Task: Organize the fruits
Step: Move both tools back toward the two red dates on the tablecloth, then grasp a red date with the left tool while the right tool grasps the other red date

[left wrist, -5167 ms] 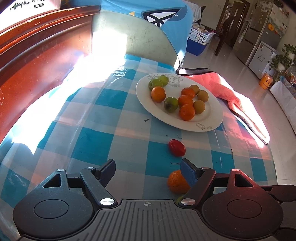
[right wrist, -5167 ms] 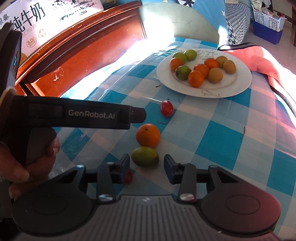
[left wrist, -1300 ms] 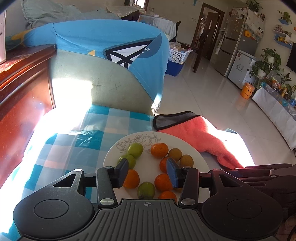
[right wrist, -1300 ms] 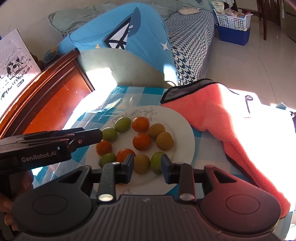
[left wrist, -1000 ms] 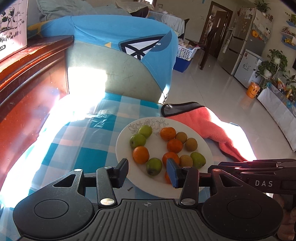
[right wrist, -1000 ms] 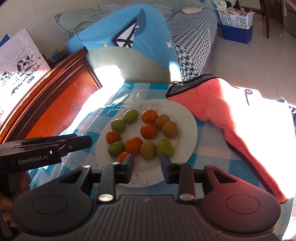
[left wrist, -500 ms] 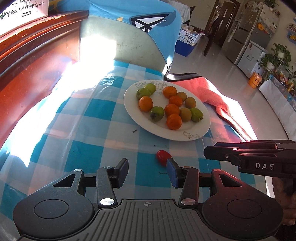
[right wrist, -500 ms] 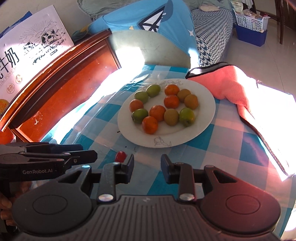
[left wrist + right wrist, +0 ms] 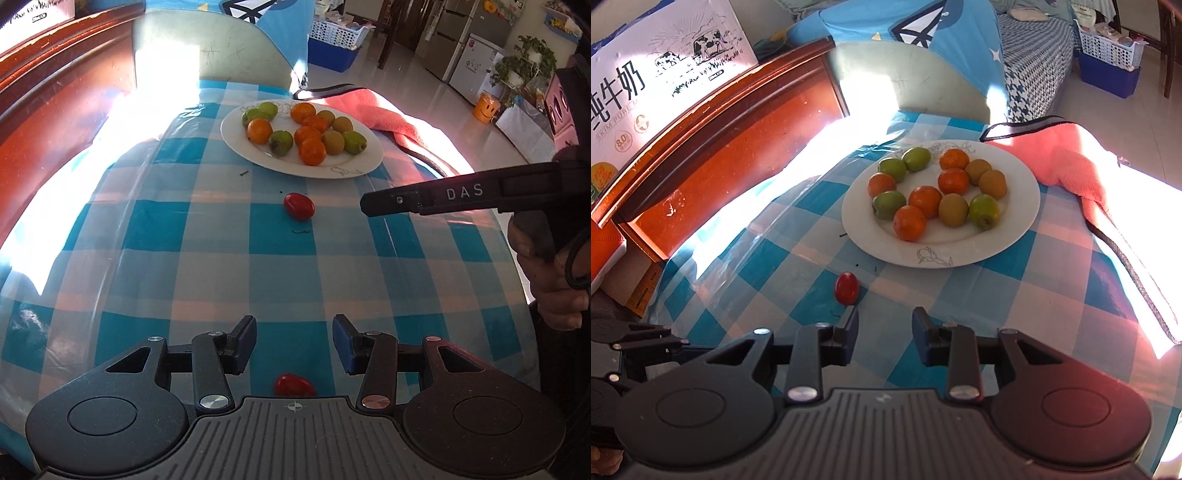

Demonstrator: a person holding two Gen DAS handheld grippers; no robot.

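Your left gripper (image 9: pixel 294 343) hangs with jaws apart and empty, as does your right gripper (image 9: pixel 885 332). The plate (image 9: pixel 1015 236), centre frame, gathers the sorted fruit; one red tomato (image 9: pixel 846 288) waits below it, another (image 9: pixel 294 385) at the left view's bottom edge.

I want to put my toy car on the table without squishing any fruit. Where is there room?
The checked cloth is bare left of the far red tomato, out to the sunlit edge, and between both tomatoes. The white plate is crowded; only its near rim is free. A second tomato lies by the left gripper. The pink towel covers the far right.
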